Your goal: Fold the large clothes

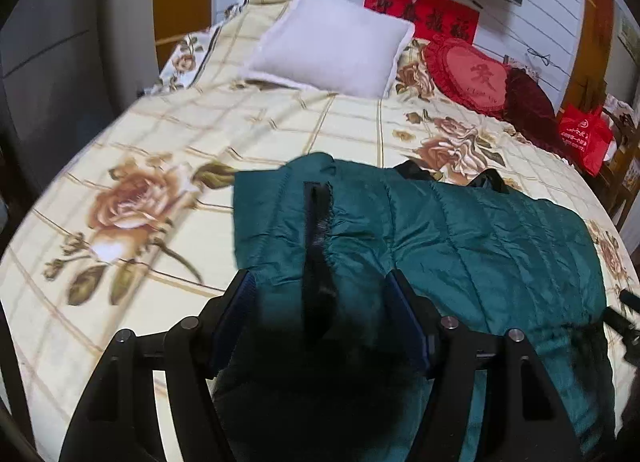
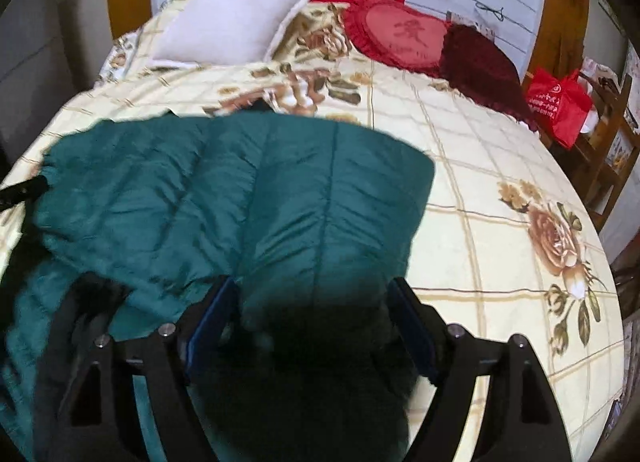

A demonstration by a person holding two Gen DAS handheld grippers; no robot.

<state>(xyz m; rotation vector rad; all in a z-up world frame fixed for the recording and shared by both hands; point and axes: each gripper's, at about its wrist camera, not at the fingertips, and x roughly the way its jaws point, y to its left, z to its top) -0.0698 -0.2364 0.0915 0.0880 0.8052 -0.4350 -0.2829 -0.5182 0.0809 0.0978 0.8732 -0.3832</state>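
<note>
- Quilted teal jacket (image 1: 460,229) spread across the near part of the bed (image 1: 280,129), partly doubled over, black trim strip (image 1: 318,229) running along its left portion.
- Left tool (image 1: 320,294) standing wide over the trim end of the jacket, blue pads (image 1: 236,310) either side of the padding; fabric between them, but no sign of pinching, so reads as let go rather than gripping.
- Right tool (image 2: 312,302) likewise wide, its jaws straddling the jacket's right-hand folded edge; cloth between the pads, not squeezed.
- Fold apparently laid down at both ends; near part of the garment lost in shadow under both tools, so exact layering there cannot be told.
- Further out: white pillow (image 1: 332,45), red heart cushion (image 1: 468,73) and dark red cushion (image 1: 528,105) at the head of the bed, well apart from the jacket.
- Risk: puffy filling springing the fold back open once unsupported.
- Risk: slick shell snagging on a pad during pull-away, dragging the edge askew.
- Risk: uneven retreat of the two tools skewing the folded edge.
</note>
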